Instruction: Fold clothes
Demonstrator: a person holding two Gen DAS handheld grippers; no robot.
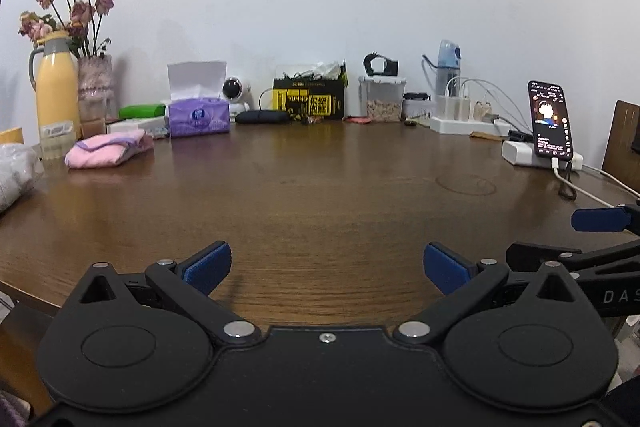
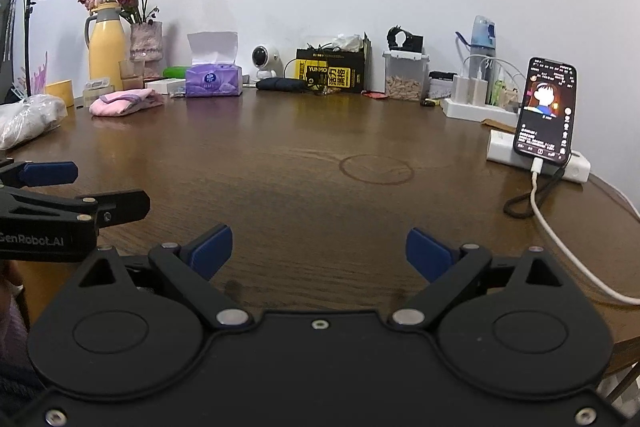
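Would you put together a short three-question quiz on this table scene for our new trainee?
1. True or false: the left gripper is shut on the pink garment.
2. What lies immediately right of the pink garment? A) purple tissue pack B) phone C) yellow flask
3. Fill in: the phone leans on a white ___ with a cable plugged in.

Key
1. False: both the left gripper and the right gripper are open and empty over the wooden table.
2. A
3. power bank

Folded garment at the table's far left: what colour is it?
Pink, with a lilac-purple edge; the folded garment shows best in the right wrist view.
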